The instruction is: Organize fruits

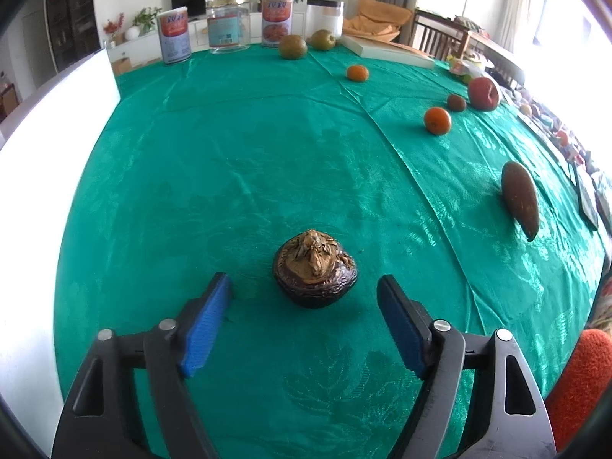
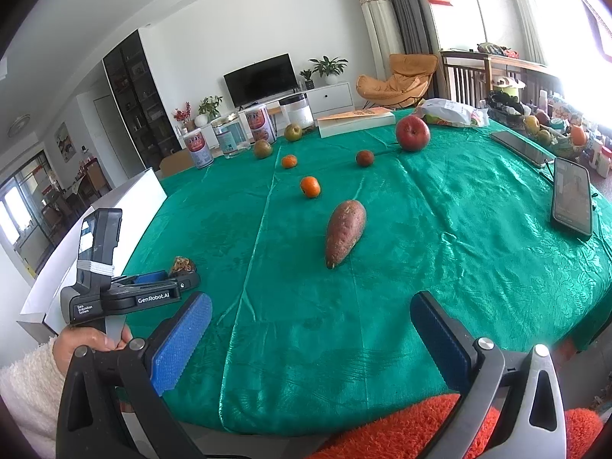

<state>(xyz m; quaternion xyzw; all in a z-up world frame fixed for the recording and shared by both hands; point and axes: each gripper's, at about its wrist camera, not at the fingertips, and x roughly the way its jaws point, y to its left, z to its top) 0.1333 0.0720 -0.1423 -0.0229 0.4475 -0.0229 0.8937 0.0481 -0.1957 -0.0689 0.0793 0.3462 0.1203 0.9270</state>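
Just ahead of the left tongs (image 1: 304, 287), low centre of the left wrist view, sits a dark, wrinkled round fruit with a dried brown cap (image 1: 315, 273), resting on the green-clothed bench (image 1: 229, 153). Both blue pads (image 1: 206, 321) are spread wide and hold nothing; the fruit lies between their tips and slightly beyond them, touching neither, a little nearer the right-hand pad in frame. It is roughly round, cap upward, so no long axis constrains the approach; judged next move is a short straight advance, then closing across its widest part. The right tongs (image 2: 311, 310), bottom of the right wrist view, are likewise spread and empty, hovering near the bench edge; the same fruit (image 2: 183, 264) shows at far lower left there, tucked at the tip of the left tongs (image 2: 179, 277), so the left hand is clearly nearer. Middle distance, right wrist view centre: a sweet potato (image 2: 345, 232), long axis running near-to-far with its pointed end toward the camera. Beyond it, two small oranges (image 2: 310, 186), a small dark fruit (image 2: 364, 158), a red apple (image 2: 412, 133), and two greenish-brown pears (image 2: 293, 132) near the cans and jars (image 2: 199, 151) at the far edge.
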